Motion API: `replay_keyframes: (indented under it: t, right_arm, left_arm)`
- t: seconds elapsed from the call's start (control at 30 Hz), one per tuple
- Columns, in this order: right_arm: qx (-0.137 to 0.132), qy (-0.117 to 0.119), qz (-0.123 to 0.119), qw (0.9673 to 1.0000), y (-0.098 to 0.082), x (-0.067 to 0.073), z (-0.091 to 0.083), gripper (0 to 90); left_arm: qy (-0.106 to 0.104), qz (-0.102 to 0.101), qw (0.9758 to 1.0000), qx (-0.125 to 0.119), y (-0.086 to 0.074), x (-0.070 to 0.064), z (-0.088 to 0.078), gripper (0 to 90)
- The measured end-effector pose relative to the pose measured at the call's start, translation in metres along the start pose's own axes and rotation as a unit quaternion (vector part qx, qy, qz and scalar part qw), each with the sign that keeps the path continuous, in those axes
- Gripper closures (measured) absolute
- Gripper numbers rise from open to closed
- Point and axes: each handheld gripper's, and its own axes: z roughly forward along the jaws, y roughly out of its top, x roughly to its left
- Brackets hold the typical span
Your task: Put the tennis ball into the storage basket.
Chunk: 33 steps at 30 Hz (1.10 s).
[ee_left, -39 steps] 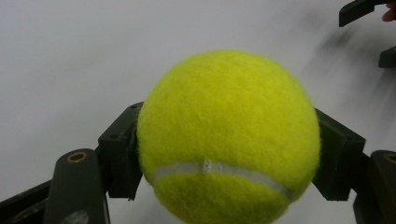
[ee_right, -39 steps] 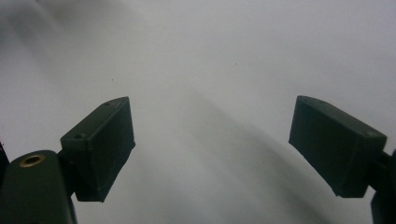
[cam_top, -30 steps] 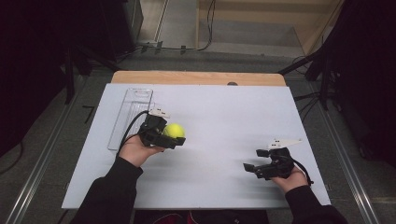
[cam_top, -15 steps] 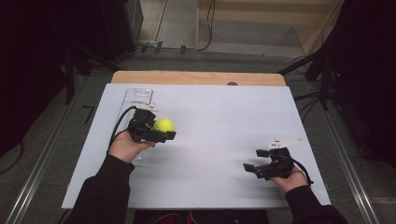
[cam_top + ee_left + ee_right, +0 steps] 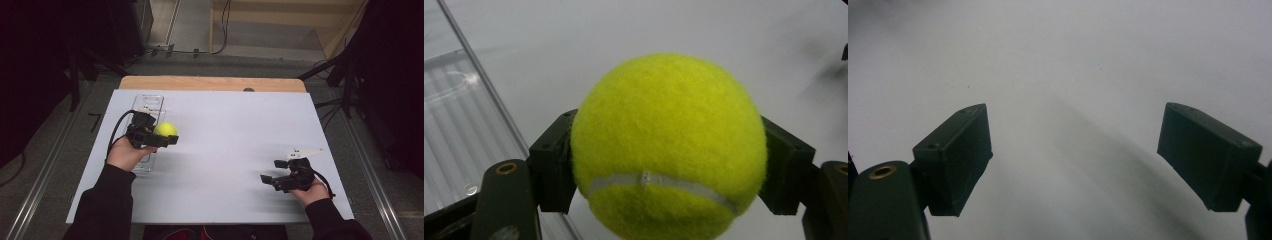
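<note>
A yellow-green tennis ball [image 5: 165, 130] is clamped between the jaws of my left gripper [image 5: 166, 134], held just above the white table at the left. In the left gripper view the ball [image 5: 669, 150] bulges out between the two black pads [image 5: 551, 165], and the left gripper [image 5: 669, 167] is shut on it. A clear plastic tray [image 5: 148, 106] lies under and behind that hand; its ribbed floor [image 5: 454, 125] appears at the left of the left gripper view. My right gripper [image 5: 267, 181] rests low at the table's right front, jaws wide apart with nothing between them [image 5: 1075, 165].
The white sheet [image 5: 230, 135] covers the table, with a wooden strip [image 5: 210, 83] along its far edge. Dark stands and cables surround the table on the floor.
My left gripper has carried the ball up and away toward the far left, over the clear tray. The right gripper has stayed put.
</note>
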Motion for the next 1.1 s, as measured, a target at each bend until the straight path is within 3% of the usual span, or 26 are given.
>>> replay_keyframes:
  t: [0.53, 0.67, 0.77, 0.87, 1.1]
  right_arm:
    - [-0.001, -0.001, 0.000, 1.0000, 0.000, 0.000, 0.000, 12.3]
    - [0.000, 0.000, 0.001, 1.0000, -0.001, 0.001, 0.000, 12.3]
    - [0.000, -0.001, -0.001, 1.0000, -0.001, 0.001, -0.001, 12.3]
    - [-0.002, -0.002, 0.003, 1.0000, -0.002, 0.000, -0.002, 12.3]
    - [0.000, -0.001, 0.001, 1.0000, -0.001, 0.000, -0.001, 12.3]
  left_arm:
    - [0.033, -0.036, 0.9988, -0.007, -0.003, 0.024, -0.013, 26.0]
    - [0.045, -0.053, 0.9975, -0.012, -0.006, 0.033, -0.017, 26.0]
    - [0.057, -0.053, 0.9969, -0.009, -0.006, 0.035, -0.020, 26.0]
    - [0.061, -0.068, 0.9956, -0.018, -0.007, 0.042, -0.025, 26.0]
    - [0.066, -0.080, 0.9944, -0.020, -0.009, 0.048, -0.025, 26.0]
